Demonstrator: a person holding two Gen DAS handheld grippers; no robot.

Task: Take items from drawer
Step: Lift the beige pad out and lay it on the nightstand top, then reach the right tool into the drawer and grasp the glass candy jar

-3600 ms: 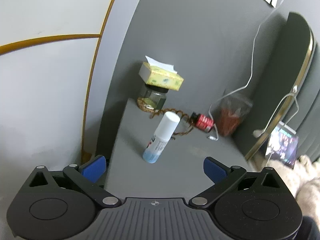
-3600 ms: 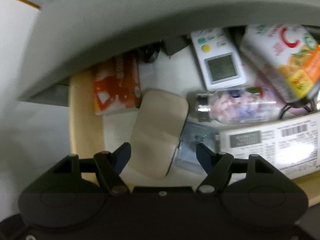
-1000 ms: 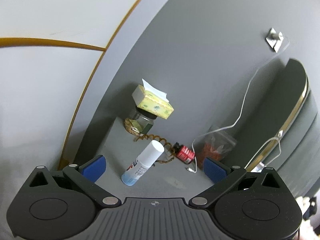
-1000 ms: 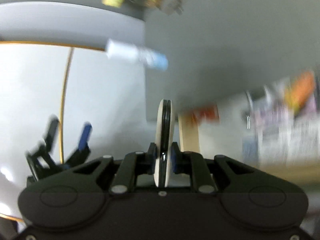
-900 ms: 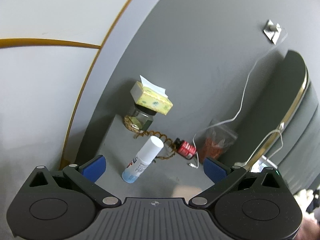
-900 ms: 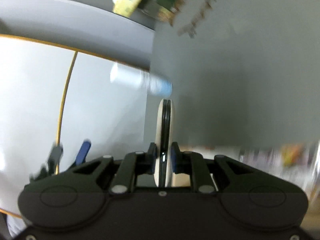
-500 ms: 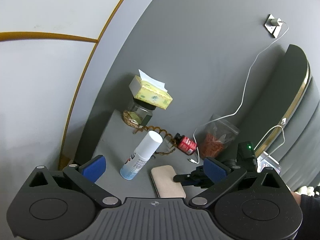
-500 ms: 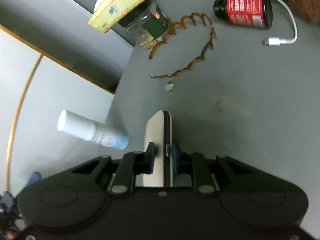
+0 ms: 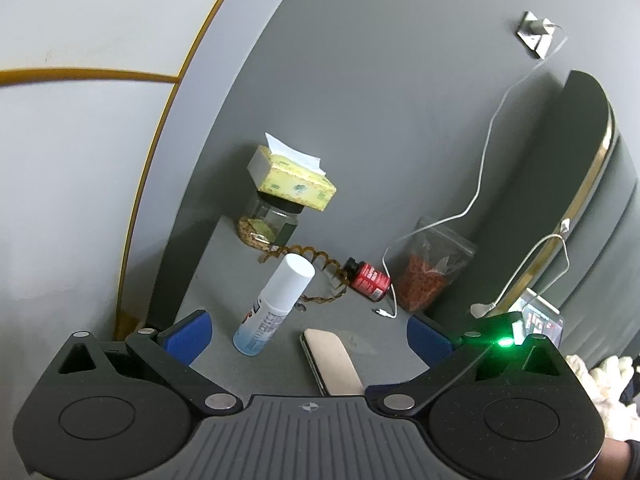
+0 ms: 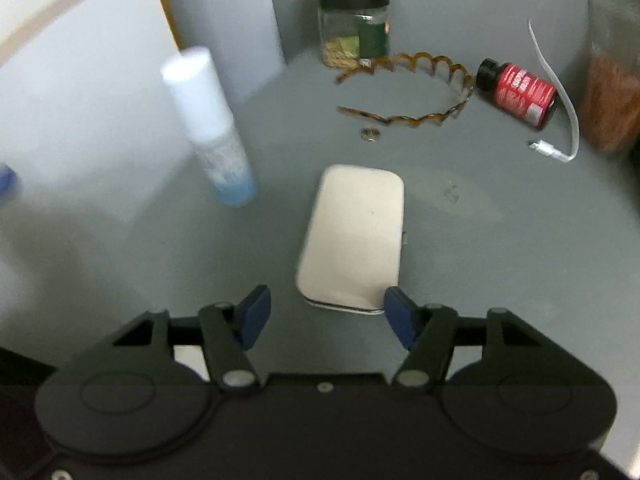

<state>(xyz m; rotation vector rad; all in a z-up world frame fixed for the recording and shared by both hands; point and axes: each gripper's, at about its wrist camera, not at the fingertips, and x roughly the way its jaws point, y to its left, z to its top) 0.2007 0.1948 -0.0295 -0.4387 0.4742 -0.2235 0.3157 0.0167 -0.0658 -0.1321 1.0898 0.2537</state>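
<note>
A flat beige case (image 10: pixel 354 236) lies on the grey tabletop (image 10: pixel 500 248), just ahead of my right gripper (image 10: pixel 327 314), which is open and empty with its blue pads on either side of the case's near end. The case also shows in the left wrist view (image 9: pixel 334 362). A white and blue spray bottle (image 9: pixel 276 304) stands upright to its left, also in the right wrist view (image 10: pixel 210 128). My left gripper (image 9: pixel 308 334) is open and empty above the table's near edge. The drawer is out of view.
At the back stand a glass jar (image 10: pixel 354 30) with a yellow tissue pack (image 9: pixel 292 182) on it, a brown wavy headband (image 10: pixel 412 88), a red pill bottle (image 10: pixel 518 92), a white cable (image 10: pixel 560 120) and a bag of red berries (image 9: pixel 428 278). A coin (image 10: pixel 370 134) lies near the headband.
My right gripper carried the beige case from the drawer to the tabletop, laid it flat beside the spray bottle, opened and drew back. The left gripper stayed open and nearly still.
</note>
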